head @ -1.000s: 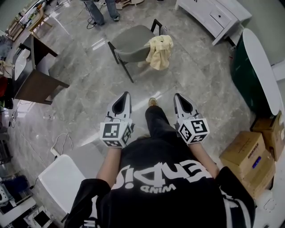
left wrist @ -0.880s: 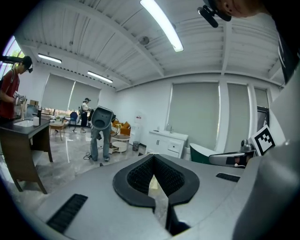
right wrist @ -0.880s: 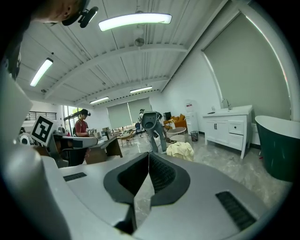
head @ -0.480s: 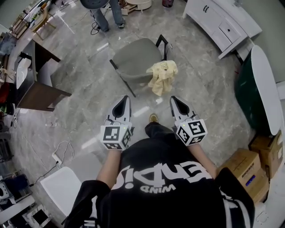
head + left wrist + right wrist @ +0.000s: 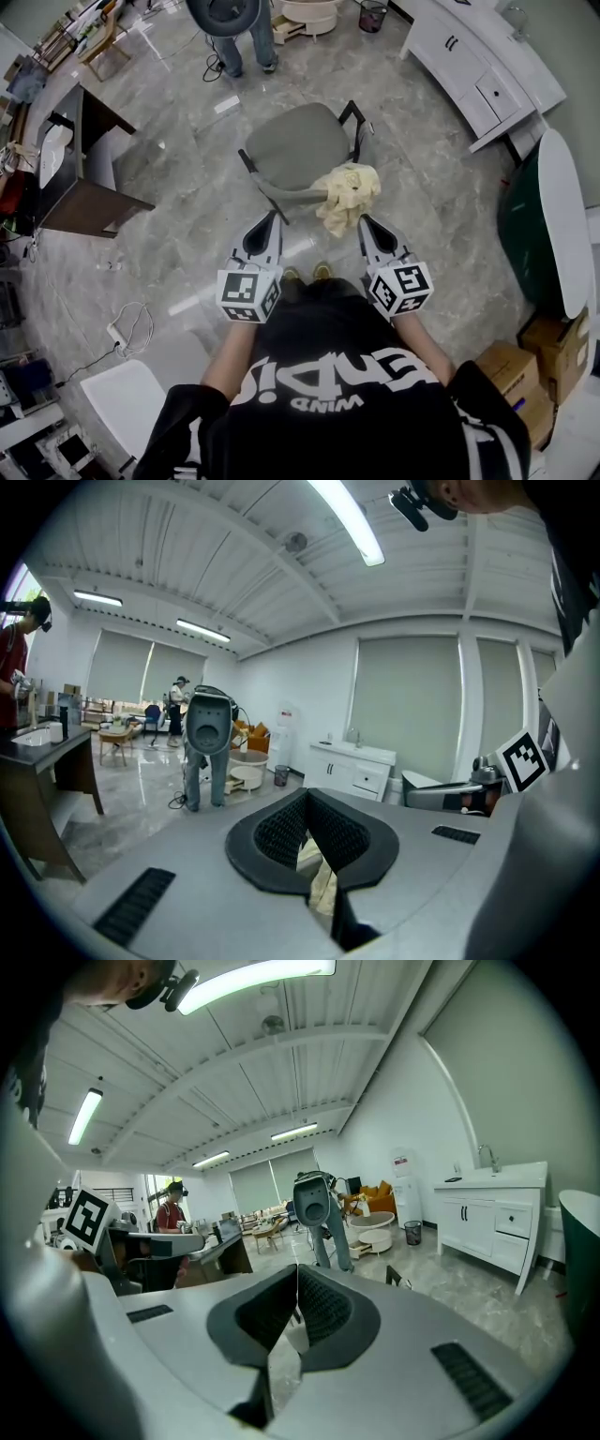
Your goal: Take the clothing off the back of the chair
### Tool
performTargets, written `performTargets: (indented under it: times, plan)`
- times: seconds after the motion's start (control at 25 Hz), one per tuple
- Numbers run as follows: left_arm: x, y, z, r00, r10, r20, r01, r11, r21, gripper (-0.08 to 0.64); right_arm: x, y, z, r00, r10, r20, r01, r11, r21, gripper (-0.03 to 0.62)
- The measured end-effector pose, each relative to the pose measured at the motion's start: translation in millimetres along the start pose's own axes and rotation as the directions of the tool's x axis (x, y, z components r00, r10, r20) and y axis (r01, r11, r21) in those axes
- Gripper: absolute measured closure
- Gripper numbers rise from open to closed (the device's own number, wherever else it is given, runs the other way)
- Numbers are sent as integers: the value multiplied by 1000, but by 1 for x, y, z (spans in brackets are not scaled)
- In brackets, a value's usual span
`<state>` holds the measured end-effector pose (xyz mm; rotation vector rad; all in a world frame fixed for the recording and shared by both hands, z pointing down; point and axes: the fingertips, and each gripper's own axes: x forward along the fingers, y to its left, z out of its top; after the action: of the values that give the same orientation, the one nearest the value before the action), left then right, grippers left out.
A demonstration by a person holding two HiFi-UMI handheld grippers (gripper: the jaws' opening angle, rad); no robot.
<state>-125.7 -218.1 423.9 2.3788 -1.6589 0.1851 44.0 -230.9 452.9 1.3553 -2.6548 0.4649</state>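
A grey chair (image 5: 298, 145) with black legs stands on the marble floor ahead of me. Pale yellow clothing (image 5: 345, 195) hangs over its back on the near right side. My left gripper (image 5: 272, 217) is shut and empty, its tips just short of the chair's near edge. Also shut and empty, my right gripper (image 5: 364, 221) points at the floor right beside the clothing's lower right edge. In the left gripper view a strip of the yellow clothing (image 5: 323, 878) shows below the closed left gripper (image 5: 307, 794). The right gripper (image 5: 297, 1269) shows closed tips in its own view.
A person (image 5: 232, 28) stands beyond the chair. White cabinets (image 5: 469, 66) run along the far right, a dark desk (image 5: 75, 178) stands at the left. Cardboard boxes (image 5: 544, 347) sit at the right, a white box (image 5: 127, 398) and a cable (image 5: 131, 323) at the lower left.
Both grippers have moved forward toward the chair. The chair and the yellow clothing now lie much closer to the gripper tips. Both grippers stayed shut.
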Motion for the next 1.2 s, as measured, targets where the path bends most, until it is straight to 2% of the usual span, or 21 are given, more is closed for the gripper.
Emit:
performTargets:
  times: [0.24, 0.52, 0.56, 0.64, 0.84, 1.0, 1.2]
  plan:
    - [13, 12, 5, 999, -42, -9, 42, 999, 7, 545, 13, 3, 3, 1000, -18, 2, 18, 1000, -1, 578]
    - [24, 16, 6, 997, -83, 0, 83, 997, 7, 545, 23, 7, 1, 1000, -8, -2, 8, 999, -49, 577]
    - [25, 16, 5, 996, -88, -3, 88, 996, 5, 545, 24, 6, 0, 1000, -12, -5, 12, 999, -44, 563]
    - [26, 17, 6, 995, -96, -4, 96, 995, 2, 545, 26, 7, -2, 1000, -12, -18, 12, 999, -36, 448]
    - [26, 20, 3, 994, -112, -12, 112, 994, -1, 545, 33, 9, -11, 999, -29, -41, 28, 999, -36, 314]
    - [27, 20, 3, 991, -130, -13, 130, 991, 2, 545, 37, 2, -20, 996, -57, -65, 58, 998, 20, 293]
    - [32, 20, 1, 990, -138, -20, 138, 990, -2, 545, 48, -21, -42, 987, -96, -129, 103, 994, 45, 291]
